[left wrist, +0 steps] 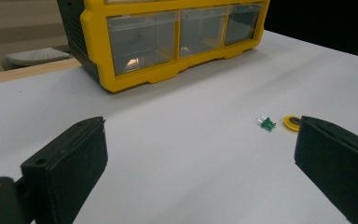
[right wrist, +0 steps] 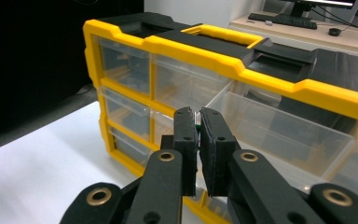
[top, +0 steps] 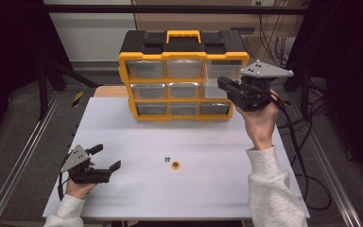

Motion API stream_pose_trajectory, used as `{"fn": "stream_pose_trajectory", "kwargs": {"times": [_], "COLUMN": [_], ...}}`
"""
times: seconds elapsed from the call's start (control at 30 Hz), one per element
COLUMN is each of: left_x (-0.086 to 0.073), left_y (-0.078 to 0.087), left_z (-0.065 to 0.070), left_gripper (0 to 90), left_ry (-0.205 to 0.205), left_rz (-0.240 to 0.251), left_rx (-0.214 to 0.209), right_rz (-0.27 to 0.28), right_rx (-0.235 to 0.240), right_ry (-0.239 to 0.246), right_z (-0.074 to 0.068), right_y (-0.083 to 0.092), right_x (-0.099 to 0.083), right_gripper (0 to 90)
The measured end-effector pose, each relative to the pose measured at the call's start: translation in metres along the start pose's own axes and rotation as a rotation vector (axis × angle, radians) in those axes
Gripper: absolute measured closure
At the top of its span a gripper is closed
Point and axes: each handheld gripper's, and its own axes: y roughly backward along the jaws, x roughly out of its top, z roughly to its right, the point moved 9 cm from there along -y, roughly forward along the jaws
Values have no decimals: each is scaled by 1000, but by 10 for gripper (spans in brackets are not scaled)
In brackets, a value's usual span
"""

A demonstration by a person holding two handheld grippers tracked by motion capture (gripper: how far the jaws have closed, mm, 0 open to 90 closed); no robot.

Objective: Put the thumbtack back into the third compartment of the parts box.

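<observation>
Pinching a small green part beside the yellow organizer.

Seen in the right gripper view, the right gripper presses nearly together on that part, just before the organizer's pulled-out top drawer. Nearer than the organizer, another green part and a yellow ring lie between the left gripper's spread jaws.

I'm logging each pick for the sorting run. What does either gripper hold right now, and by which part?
The right gripper pinches a small green part near its pad tips; which part of it is hidden. The left gripper is open, holding nothing.
</observation>
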Motion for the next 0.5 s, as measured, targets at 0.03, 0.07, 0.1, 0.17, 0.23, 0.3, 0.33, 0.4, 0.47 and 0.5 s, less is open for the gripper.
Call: {"fn": "stream_pose_trajectory", "kwargs": {"times": [0.03, 0.07, 0.1, 0.17, 0.23, 0.3, 0.33, 0.4, 0.47, 0.5], "left_x": [0, 0, 0, 0, 0, 0, 0, 0, 0, 0], "left_y": [0, 0, 0, 0, 0, 0, 0, 0, 0, 0], "left_z": [0, 0, 0, 0, 0, 0, 0, 0, -1, -1], "left_gripper": [23, 23, 23, 23, 23, 23, 23, 23, 23, 23], "left_ry": [1, -2, -2, 1, 1, 2, 1, 2, 1, 1], "left_rz": [0, -2, -2, -1, 0, 1, 1, 1, 1, 1], "left_rx": [0, 0, -1, 0, -1, -1, 0, 0, 0, 0], "right_rz": [-2, -4, -5, -5, -7, -8, -10, -15, -20, -20], "right_rx": [-6, -12, -14, -20, -31, -43, -47, -59, -70, -70], "right_ry": [0, 0, -5, -7, -11, -13, -13, -14, -16, -16], "right_z": [2, 3, 5, 8, 12, 15, 17, 21, 25, 25], "right_y": [-1, -3, -4, -7, -10, -13, -15, -18, -21, -21], "right_x": [1, 2, 3, 4, 6, 7, 8, 9, 10, 10], "right_gripper": [856, 856, 856, 856, 856, 856, 856, 856, 855, 855]}}
